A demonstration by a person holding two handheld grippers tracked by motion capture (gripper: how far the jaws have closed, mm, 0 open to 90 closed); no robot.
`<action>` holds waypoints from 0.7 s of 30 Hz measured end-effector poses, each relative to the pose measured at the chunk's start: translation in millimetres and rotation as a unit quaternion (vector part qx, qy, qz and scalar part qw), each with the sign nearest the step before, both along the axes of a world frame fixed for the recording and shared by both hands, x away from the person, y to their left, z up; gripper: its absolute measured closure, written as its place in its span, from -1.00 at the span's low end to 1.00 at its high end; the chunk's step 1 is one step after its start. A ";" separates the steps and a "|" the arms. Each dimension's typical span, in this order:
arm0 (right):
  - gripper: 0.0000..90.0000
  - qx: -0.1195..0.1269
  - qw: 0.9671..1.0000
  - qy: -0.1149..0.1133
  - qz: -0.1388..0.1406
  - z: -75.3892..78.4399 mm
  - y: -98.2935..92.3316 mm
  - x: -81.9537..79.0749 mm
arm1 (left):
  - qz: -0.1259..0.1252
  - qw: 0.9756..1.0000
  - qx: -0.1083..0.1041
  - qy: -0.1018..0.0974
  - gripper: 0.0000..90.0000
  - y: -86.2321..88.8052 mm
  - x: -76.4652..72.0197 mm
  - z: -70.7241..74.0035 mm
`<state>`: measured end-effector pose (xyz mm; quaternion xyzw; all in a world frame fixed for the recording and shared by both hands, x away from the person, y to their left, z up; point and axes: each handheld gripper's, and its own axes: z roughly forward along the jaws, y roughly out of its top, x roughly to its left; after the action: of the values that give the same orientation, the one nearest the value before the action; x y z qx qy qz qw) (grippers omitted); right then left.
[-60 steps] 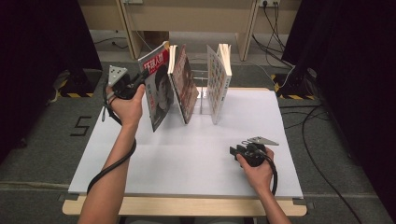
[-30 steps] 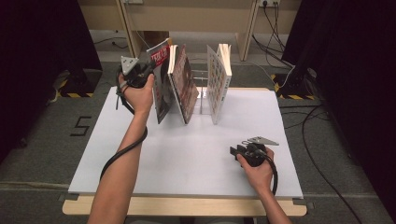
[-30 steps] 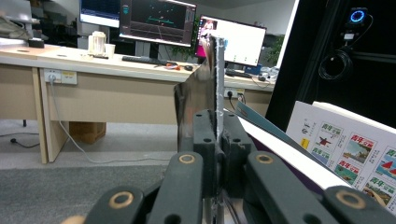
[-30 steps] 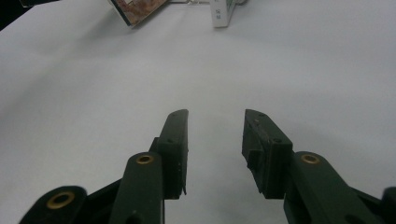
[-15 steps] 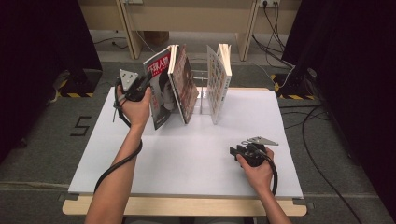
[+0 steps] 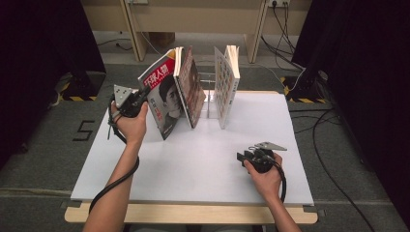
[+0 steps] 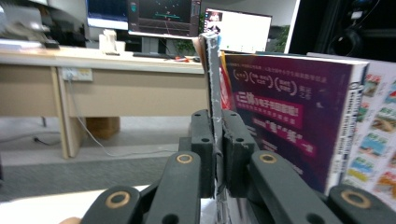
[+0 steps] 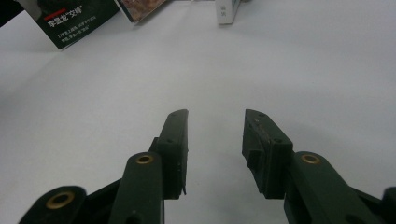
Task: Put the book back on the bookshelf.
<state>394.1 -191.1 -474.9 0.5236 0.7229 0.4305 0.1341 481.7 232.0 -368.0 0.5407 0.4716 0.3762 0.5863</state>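
left hand-held gripper (image 6: 141,95), at the worktop's (image 6: 193,164) far left, is clamped on the edge of a magazine (image 6: 162,94); in the left gripper view its pads (image 7: 203,149) pinch the thin spine (image 7: 214,93). the magazine stands tilted, leaning on a book (image 6: 191,87) beside a wire rack (image 6: 209,94); another book (image 6: 226,84) stands at the rack's right. right hand-held gripper (image 6: 240,157) rests low at the near right, jaws apart over bare worktop, holding nothing.
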 end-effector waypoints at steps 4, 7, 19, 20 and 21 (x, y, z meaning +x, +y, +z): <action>0.36 0.001 1.000 0.001 0.000 0.2 -0.1 -0.1 | -0.016 1.000 -0.022 0.012 0.89 -0.4 -3.6 2.0; 0.36 0.002 1.000 0.002 -0.002 0.3 -0.3 -0.2 | -0.023 0.999 -0.028 0.021 0.89 -0.5 -4.7 3.3; 0.35 0.000 1.000 -0.001 0.000 -0.2 -0.4 0.3 | -0.048 0.997 -0.042 0.042 0.76 1.6 -2.4 6.2; 0.35 0.001 1.000 0.001 0.000 -0.1 -0.1 0.1 | -0.050 0.997 -0.042 0.044 0.74 1.6 -1.9 6.4; 0.35 0.002 1.000 0.001 0.000 -0.1 0.1 0.0 | -0.053 0.997 -0.044 0.046 0.73 1.7 -0.9 6.6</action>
<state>394.1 -191.0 -475.0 0.5242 0.7223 0.4312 0.1328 480.8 233.7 -361.4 0.5553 0.4849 0.2987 0.6061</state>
